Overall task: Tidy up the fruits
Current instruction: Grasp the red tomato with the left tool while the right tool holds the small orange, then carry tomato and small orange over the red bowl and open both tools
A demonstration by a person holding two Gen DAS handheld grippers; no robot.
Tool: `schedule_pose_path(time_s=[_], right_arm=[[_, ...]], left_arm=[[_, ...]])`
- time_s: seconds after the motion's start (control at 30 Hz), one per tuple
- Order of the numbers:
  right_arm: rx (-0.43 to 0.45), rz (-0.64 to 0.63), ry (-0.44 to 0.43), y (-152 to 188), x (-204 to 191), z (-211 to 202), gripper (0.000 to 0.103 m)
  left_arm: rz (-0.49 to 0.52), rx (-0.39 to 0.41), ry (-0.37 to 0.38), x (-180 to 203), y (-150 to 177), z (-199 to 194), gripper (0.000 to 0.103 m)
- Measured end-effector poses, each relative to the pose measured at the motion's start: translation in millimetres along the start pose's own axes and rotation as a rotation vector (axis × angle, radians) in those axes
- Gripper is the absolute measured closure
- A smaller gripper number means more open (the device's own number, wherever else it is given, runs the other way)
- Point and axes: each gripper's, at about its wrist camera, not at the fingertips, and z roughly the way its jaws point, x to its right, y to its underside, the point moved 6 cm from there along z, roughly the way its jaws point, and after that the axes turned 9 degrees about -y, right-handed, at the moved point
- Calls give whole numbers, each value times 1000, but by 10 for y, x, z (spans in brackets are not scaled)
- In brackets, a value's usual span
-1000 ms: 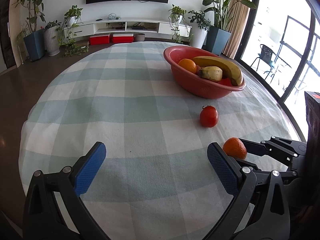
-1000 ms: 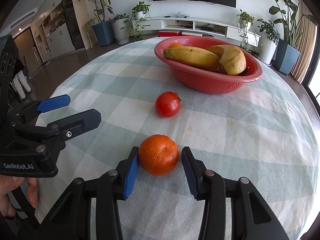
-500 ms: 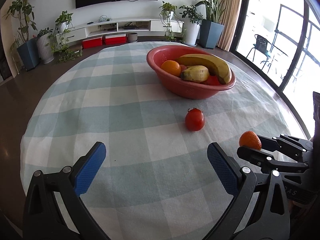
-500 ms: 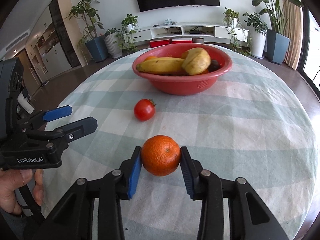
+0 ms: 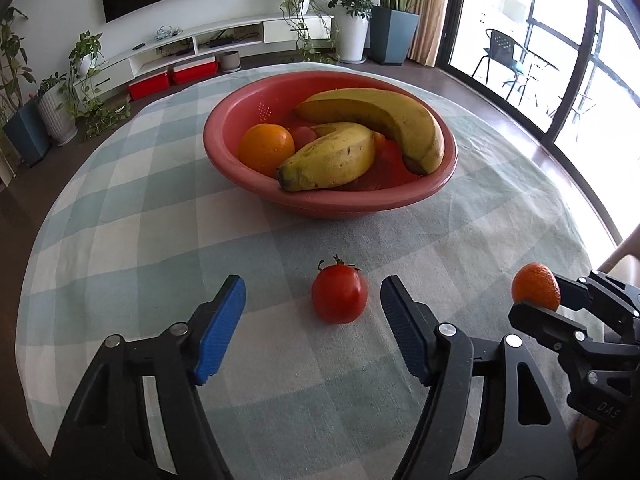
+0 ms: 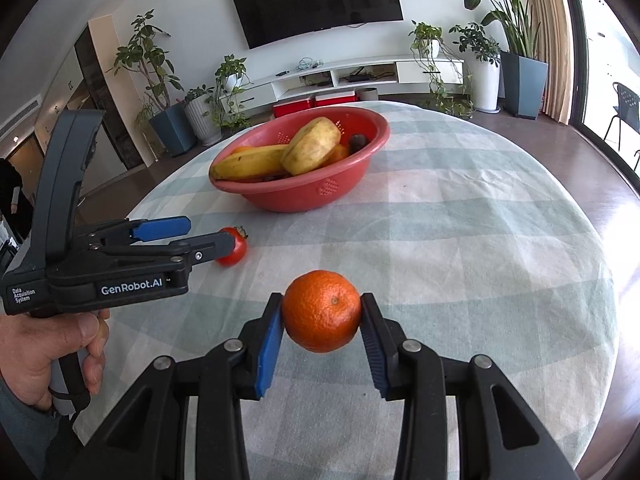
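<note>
A red tomato lies on the checked tablecloth between the blue pads of my open left gripper; the pads stand apart from it on both sides. It also shows in the right wrist view, partly behind the left gripper. My right gripper is shut on an orange mandarin and holds it above the cloth; the mandarin shows at the right of the left wrist view. A red bowl beyond the tomato holds two bananas, an orange and other fruit.
The round table is covered by a pale green checked cloth. Its edge curves close on the right near the window. Plants, a TV shelf and red boxes stand on the floor beyond the table.
My left gripper has moved forward so the tomato now lies between its pads. My right gripper has lifted the mandarin off the cloth and raised it.
</note>
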Motion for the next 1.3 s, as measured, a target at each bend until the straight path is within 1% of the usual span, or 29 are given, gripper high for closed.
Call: schedule_pose_path(time_s=[0.1, 0.13, 0.17, 0.27, 0.33, 0.37, 0.47, 0.63, 0.93, 1.07, 1.3], right_arm=[[10, 13, 2, -18, 51, -18, 62], [10, 14, 1, -18, 55, -17, 62], [8, 13, -1, -16, 54, -12, 62], [9, 9, -2, -17, 48, -10, 62], [12, 10, -2, -16, 52, -20, 62], [13, 11, -1, -14, 55, -21, 62], [11, 12, 1, -10, 52, -22, 63], [13, 11, 4, -12, 56, -19, 62], [14, 12, 9, -11, 72, -24, 62], [8, 10, 15, -8, 71, -16, 63], [12, 23, 17, -7, 76, -29, 62]], left_arm=[[3, -22, -7, 15, 24, 96, 35], [7, -28, -6, 32, 28, 121, 37], [13, -34, -5, 49, 35, 150, 42], [31, -51, -9, 102, 53, 222, 49], [34, -47, -8, 121, 46, 248, 53], [33, -47, -7, 125, 39, 257, 59], [35, -44, 0, 129, 11, 279, 70], [34, -39, 5, 83, 30, 276, 73], [11, -11, 26, -20, 79, 153, 73], [11, 0, 29, 26, 172, 66, 73], [-12, 22, 44, -37, 223, -43, 73]])
